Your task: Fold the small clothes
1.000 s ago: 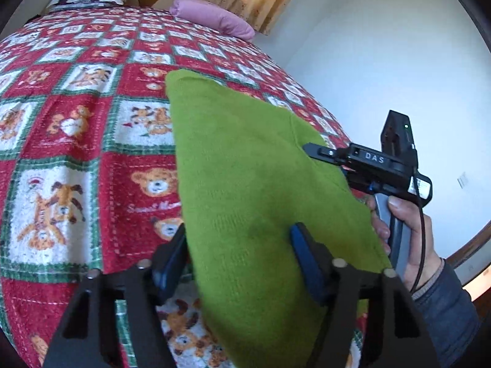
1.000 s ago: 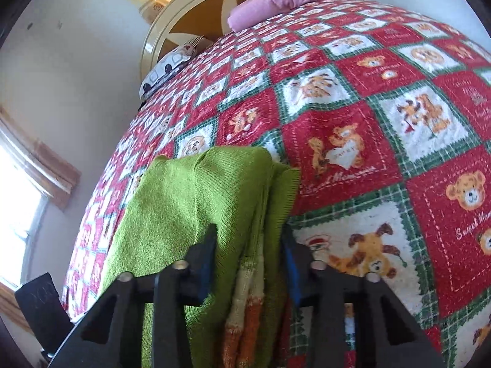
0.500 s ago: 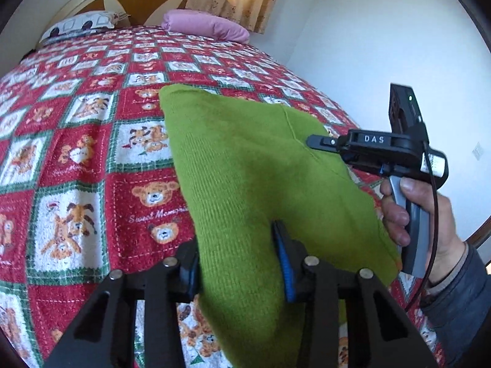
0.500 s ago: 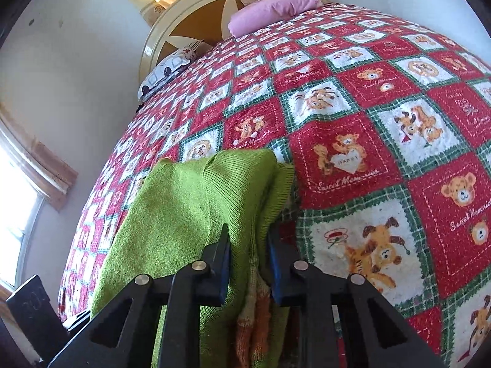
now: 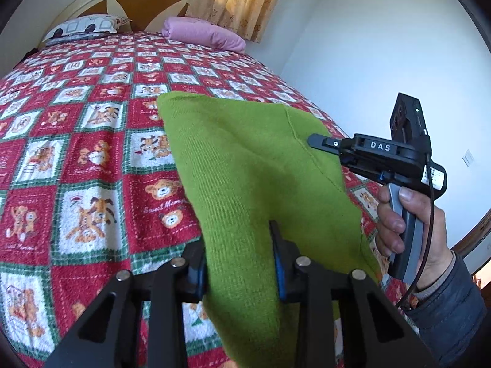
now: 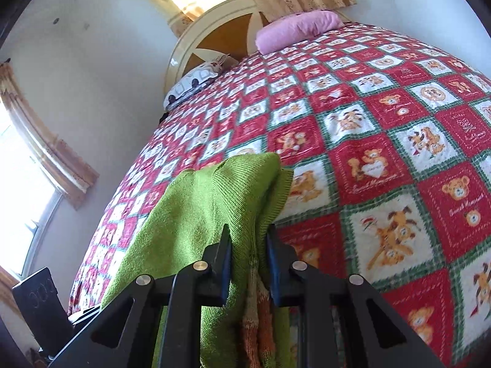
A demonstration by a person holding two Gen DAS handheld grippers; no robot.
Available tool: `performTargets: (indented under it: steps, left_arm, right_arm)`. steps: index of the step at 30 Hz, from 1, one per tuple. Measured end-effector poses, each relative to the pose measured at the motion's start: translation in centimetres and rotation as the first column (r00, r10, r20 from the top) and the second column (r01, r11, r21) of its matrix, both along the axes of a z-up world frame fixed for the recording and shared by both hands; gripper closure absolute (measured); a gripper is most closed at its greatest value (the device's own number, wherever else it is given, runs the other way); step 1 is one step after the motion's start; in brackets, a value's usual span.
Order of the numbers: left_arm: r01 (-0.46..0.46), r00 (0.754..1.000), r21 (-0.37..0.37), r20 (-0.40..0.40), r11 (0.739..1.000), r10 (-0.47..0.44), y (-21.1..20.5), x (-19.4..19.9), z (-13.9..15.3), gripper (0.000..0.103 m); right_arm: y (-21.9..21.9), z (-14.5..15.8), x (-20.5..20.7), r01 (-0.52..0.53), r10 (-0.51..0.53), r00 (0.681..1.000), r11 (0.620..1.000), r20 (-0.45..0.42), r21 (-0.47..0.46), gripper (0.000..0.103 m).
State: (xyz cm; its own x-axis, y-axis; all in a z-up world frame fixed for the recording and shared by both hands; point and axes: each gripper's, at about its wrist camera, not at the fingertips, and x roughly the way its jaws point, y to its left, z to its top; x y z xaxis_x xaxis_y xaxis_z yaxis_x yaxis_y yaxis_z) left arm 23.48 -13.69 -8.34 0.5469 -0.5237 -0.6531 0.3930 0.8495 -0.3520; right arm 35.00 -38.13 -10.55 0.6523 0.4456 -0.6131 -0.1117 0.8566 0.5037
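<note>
A small green knitted garment (image 5: 245, 171) is held up over the bed between both grippers. My left gripper (image 5: 239, 263) is shut on its near edge. My right gripper (image 6: 248, 254) is shut on the other edge, where an orange striped part (image 6: 257, 322) shows between the fingers. The garment (image 6: 196, 214) hangs to the left in the right wrist view. The right gripper also shows in the left wrist view (image 5: 319, 141), held by a hand, with its tips at the cloth's right side.
The bed has a red, green and white teddy-bear quilt (image 5: 92, 159). A pink pillow (image 5: 202, 33) and a white patterned pillow (image 5: 83, 27) lie by the headboard (image 6: 214, 40). A white wall (image 5: 368, 46) runs along the bed's right side.
Both grippers have closed on the garment's edges. Both have risen, lifting the cloth off the quilt, and more of the headboard and wall has come into view.
</note>
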Motion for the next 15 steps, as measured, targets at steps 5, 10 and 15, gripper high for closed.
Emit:
performTargets:
  steps: [5, 10, 15]
  left_arm:
    - [-0.008, 1.0, 0.003, 0.002, 1.0, 0.008, 1.6, -1.6, 0.7, 0.069]
    - [-0.03, 0.999, 0.012, 0.033, 0.999, 0.03, 3.6, -3.2, 1.8, 0.069]
    - [-0.062, 0.997, 0.031, 0.047, 0.998, 0.061, 5.7, -4.5, 2.0, 0.069]
  right_arm:
    - [1.9, 0.6, -1.4, -0.031, 0.03, 0.999, 0.999, 0.016, 0.014, 0.084]
    - [4.5, 1.4, -2.7, -0.068, 0.067, 0.997, 0.997, 0.036, 0.035, 0.083]
    - [7.4, 1.7, -3.3, -0.107, 0.105, 0.993, 0.993, 0.045, 0.047, 0.084]
